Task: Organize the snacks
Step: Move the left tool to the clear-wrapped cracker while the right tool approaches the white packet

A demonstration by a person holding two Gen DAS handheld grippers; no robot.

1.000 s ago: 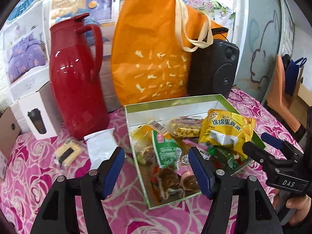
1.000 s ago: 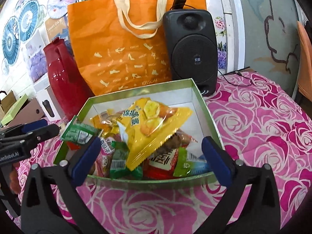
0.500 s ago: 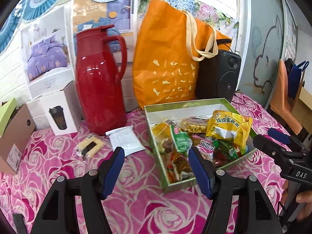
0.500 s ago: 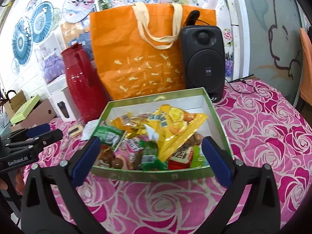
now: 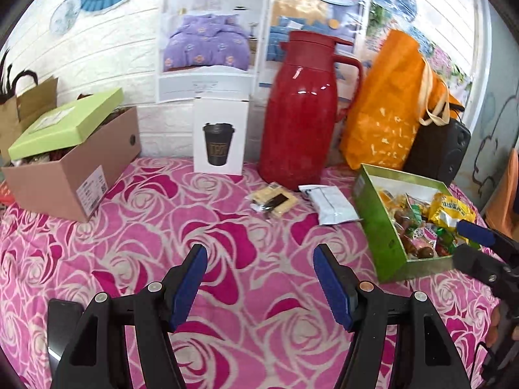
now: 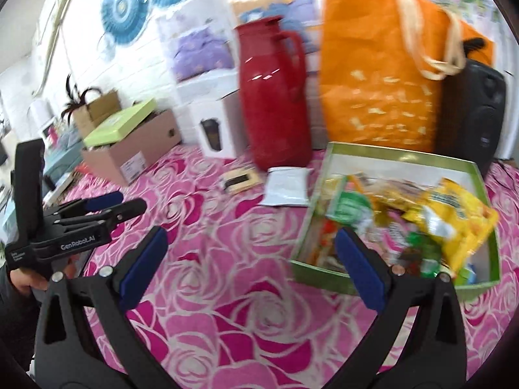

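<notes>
Left claw (image 5: 259, 278), right claw (image 6: 249, 265): both wide open, holding nothing. Loose white packet (image 5: 331, 204) beside green box (image 5: 379, 233); I'd pinch its edge squarely.

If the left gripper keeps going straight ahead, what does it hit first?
Probably the small yellow-and-black snack pack lying on the tablecloth, with the red thermos just behind; depth is uncertain.

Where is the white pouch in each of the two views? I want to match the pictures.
Left wrist view: the white pouch lies right of centre on the cloth, between the red jug and the green box.
Right wrist view: the pouch is at centre, left of the box.
Shared landmark: the jug just behind it.
</notes>
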